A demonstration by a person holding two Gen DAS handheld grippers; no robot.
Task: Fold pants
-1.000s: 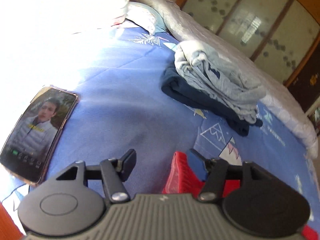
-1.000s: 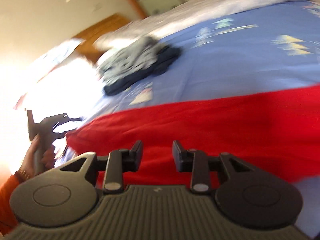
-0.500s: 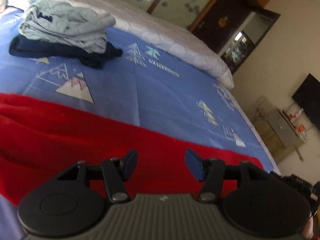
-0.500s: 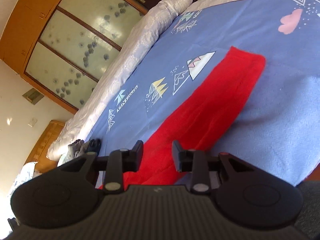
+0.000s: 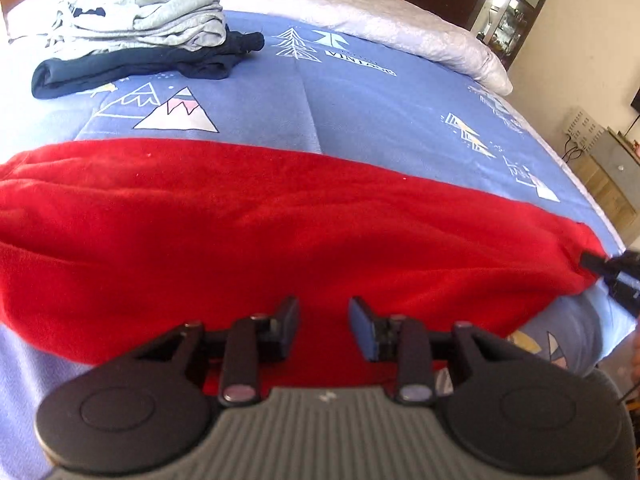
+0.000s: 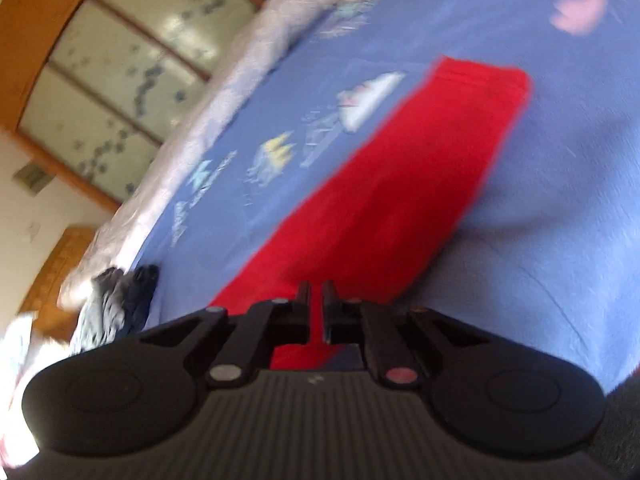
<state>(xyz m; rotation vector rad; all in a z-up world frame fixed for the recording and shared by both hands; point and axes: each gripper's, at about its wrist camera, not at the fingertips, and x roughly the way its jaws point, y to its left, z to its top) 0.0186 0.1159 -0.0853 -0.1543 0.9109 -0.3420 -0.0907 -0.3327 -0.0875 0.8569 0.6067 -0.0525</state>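
Red pants (image 5: 256, 224) lie stretched out flat across the blue bedspread (image 5: 360, 104). My left gripper (image 5: 323, 322) is open and hovers over the near edge of the pants at their middle. My right gripper (image 6: 316, 306) is shut on the near end of the red pants (image 6: 400, 184), with red cloth showing in the narrow gap between its fingers. In the left wrist view the right gripper (image 5: 600, 264) shows at the far right, at the end of the pants.
A stack of folded grey clothes (image 5: 160, 20) on dark blue clothes (image 5: 132, 64) sits at the back left of the bed, also in the right wrist view (image 6: 116, 300). A white quilt (image 5: 380, 28) lines the far side. The bed's right edge (image 5: 600, 216) drops to the floor.
My left gripper swung from the phone side of the bed over the pants' middle. My right gripper moved to the pants' end and closed on it.
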